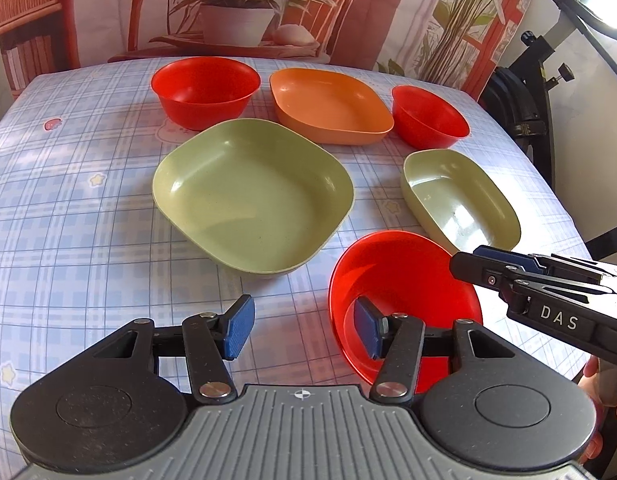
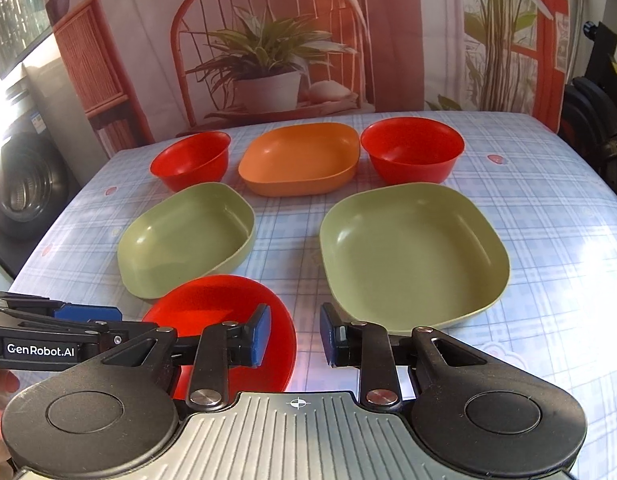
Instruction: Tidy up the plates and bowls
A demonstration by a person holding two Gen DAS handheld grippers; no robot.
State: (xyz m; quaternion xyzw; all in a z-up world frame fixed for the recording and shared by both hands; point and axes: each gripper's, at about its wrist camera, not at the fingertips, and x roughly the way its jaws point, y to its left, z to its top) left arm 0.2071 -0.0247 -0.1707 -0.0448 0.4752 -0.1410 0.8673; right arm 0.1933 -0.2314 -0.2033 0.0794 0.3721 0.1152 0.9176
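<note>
Left wrist: near red bowl [image 1: 404,304] tilted, mouth facing left.

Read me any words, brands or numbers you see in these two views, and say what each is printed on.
"DAS": on the side of the right gripper, seen from the left wrist.
"GenRobot.AI": on the side of the left gripper, seen from the right wrist.
Bowls, plates and tablecloth: no text visible.

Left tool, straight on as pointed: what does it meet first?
Likely the tablecloth just ahead of the left tool; its right finger overlaps the near red bowl and may catch that first. Depth unclear.
</note>
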